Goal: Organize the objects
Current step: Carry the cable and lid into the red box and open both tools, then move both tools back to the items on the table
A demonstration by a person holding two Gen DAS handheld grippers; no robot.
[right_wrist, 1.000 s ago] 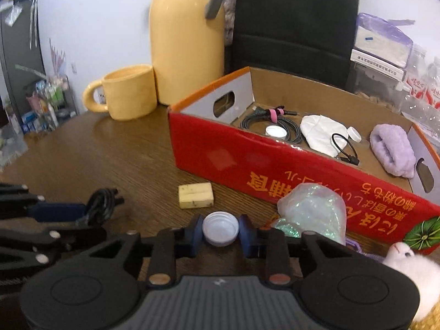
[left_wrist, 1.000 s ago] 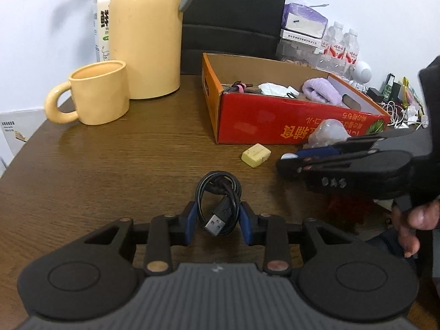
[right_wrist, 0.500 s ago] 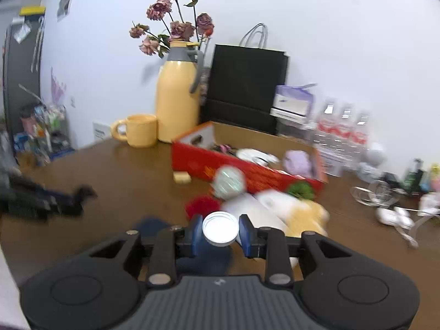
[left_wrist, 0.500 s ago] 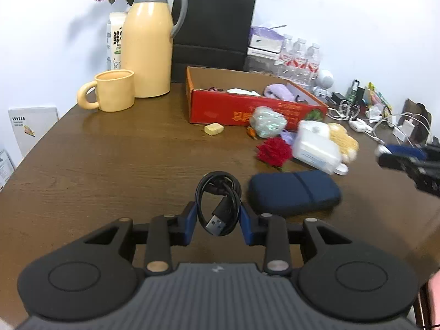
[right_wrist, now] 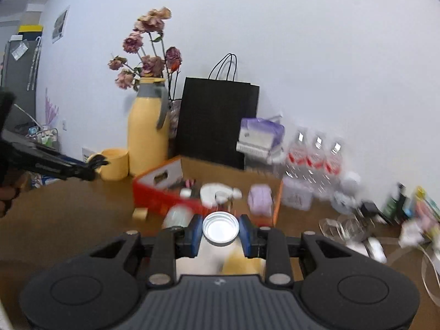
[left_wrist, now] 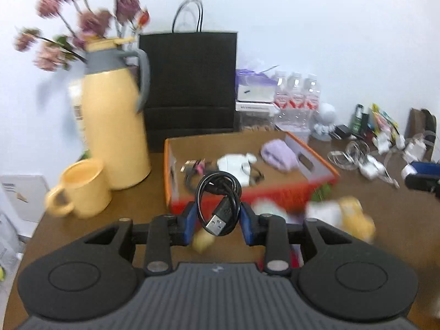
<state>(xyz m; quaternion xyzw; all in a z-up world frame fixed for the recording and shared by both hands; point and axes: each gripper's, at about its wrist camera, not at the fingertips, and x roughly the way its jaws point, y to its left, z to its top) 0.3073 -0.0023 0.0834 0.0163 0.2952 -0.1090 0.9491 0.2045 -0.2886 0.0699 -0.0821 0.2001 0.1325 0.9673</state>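
Both grippers have risen from the table toward the red box [left_wrist: 247, 192] at twelve o'clock, left gripper [left_wrist: 219, 221] clamping the coiled cable [left_wrist: 217, 200], right gripper [right_wrist: 220, 233] clamping the white cap [right_wrist: 220, 228]; deposit pending.

The box [left_wrist: 316, 192] lies open on top at mid-frame. A flask [left_wrist: 115, 129] and mug [left_wrist: 82, 187] crowd its left; clutter [left_wrist: 338, 214] lines its near wall.
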